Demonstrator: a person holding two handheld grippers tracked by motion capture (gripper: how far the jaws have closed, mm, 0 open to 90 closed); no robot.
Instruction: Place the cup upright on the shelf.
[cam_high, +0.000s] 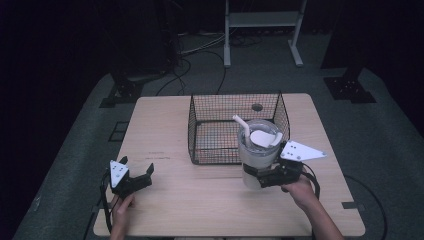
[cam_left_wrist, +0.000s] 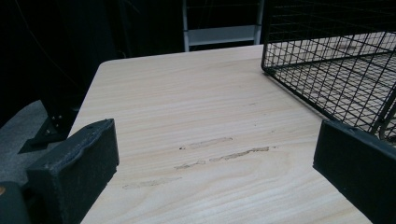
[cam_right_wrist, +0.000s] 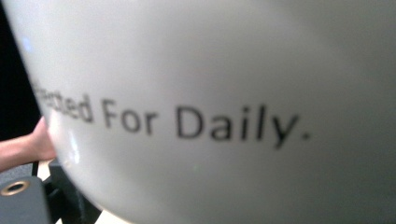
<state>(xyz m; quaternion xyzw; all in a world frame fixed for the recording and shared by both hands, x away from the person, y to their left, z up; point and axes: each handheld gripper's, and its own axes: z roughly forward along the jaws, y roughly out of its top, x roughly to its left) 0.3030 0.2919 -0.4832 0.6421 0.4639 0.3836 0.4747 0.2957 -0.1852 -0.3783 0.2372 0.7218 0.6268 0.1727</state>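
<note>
Right gripper (cam_high: 257, 176): jaws closed around the lower body of a white cup (cam_high: 258, 152), which stands upright between them at the near right corner of the wire basket (cam_high: 200, 130), outside it as far as can be judged. The cup carries a lid and a straw (cam_high: 242, 126). In the right gripper view the cup wall (cam_right_wrist: 224, 93) sits directly ahead of the jaws, printed lettering legible in part.

Left gripper (cam_high: 135, 176): jaws spread wide, nothing between them, held by the left hand (cam_high: 121, 207) over bare desk (cam_left_wrist: 187, 116). The basket (cam_left_wrist: 336, 60) lies ahead and to the right of these jaws, well apart
</note>
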